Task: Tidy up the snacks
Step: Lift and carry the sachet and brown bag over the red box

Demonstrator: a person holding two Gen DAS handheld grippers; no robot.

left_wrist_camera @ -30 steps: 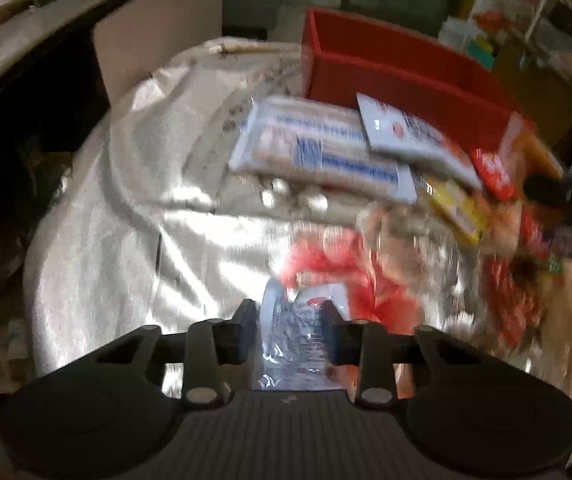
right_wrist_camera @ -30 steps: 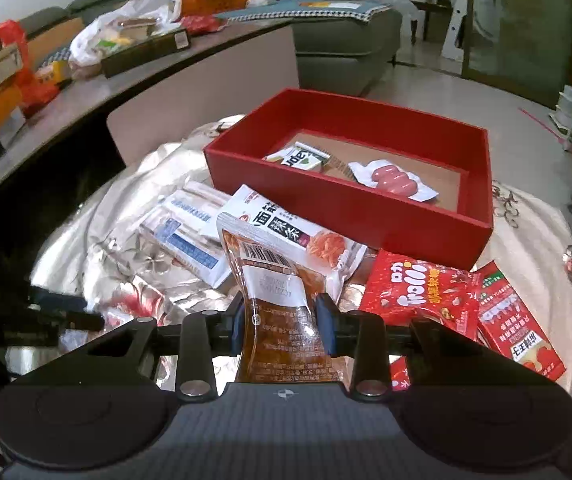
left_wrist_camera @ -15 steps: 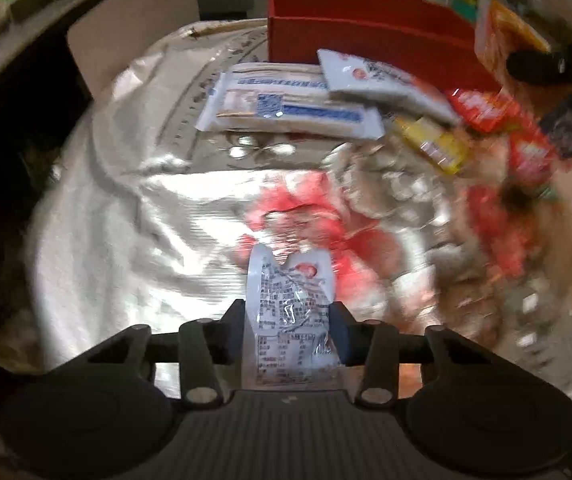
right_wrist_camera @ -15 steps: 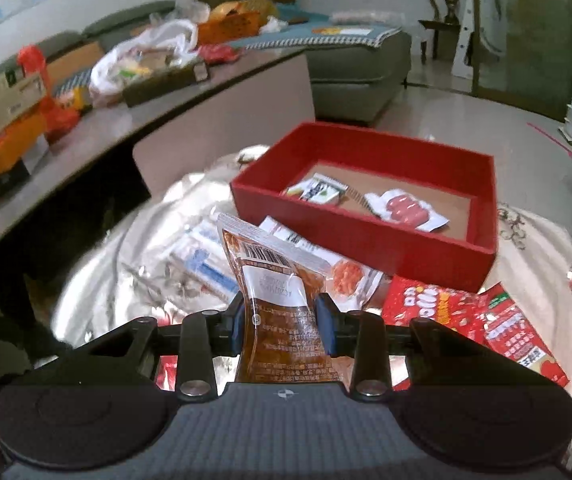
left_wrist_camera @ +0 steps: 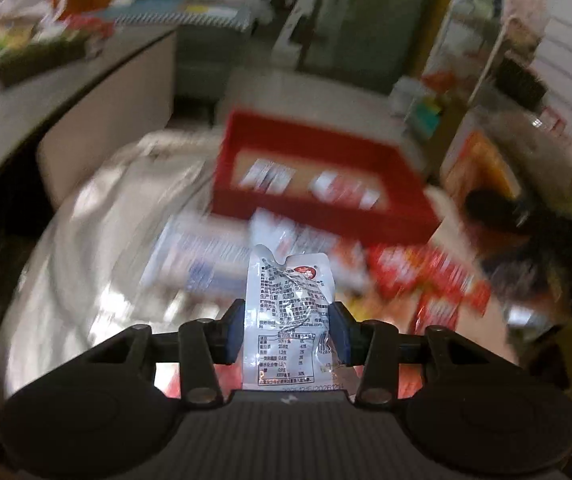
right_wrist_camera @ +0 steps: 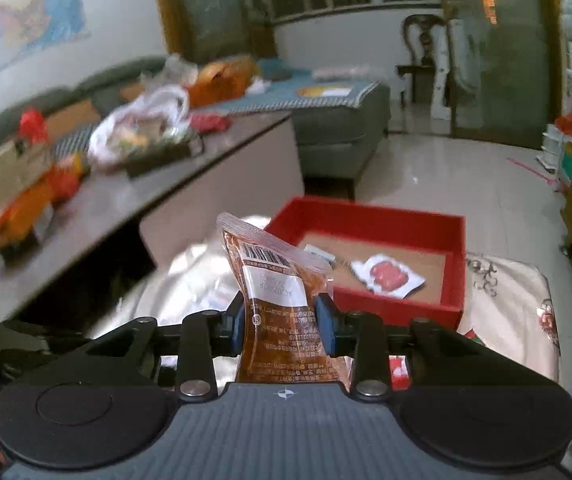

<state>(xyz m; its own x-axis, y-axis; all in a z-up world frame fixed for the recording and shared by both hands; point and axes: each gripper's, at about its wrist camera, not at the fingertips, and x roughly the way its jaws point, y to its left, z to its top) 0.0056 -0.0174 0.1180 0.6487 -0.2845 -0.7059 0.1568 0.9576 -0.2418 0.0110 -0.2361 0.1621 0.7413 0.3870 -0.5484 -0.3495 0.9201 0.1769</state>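
With both tools pitched downward over the cloth-covered table [right_wrist_camera: 506, 292], left gripper [left_wrist_camera: 288, 332] clamped on a clear printed snack packet [left_wrist_camera: 290, 312], blue pads [left_wrist_camera: 235, 332] pressing its two edges, packet standing upright between them with its notched top free. Right gripper [right_wrist_camera: 282, 322] likewise closed on a brown sauce-coloured pouch [right_wrist_camera: 276, 300], barcode end up and leaning a little to the left, pads against both sides. Beyond each packet, red box [right_wrist_camera: 398, 312] on the table, holding a small white-and-green packet and a white packet with pink pieces [right_wrist_camera: 388, 274] on its brown floor. In the left view, heavily blurred: long blue-and-white packs [left_wrist_camera: 202, 256] and red packets [left_wrist_camera: 426, 276] loose on the shiny cloth between gripper and box. Compared with a second ago: both grippers higher and tipped up, so that more of the room shows, the grey sofa [right_wrist_camera: 338, 120] and the cluttered counter [right_wrist_camera: 126, 184] now filling the upper part of the right view; red box lower and smaller in that view, loose red packets mostly hidden under the tool. Left packet, then just pinched near the cloth, now lifted well clear of it; in the left view, inside of the red box now visible instead of only its wall. Grip on both packets unchanged.
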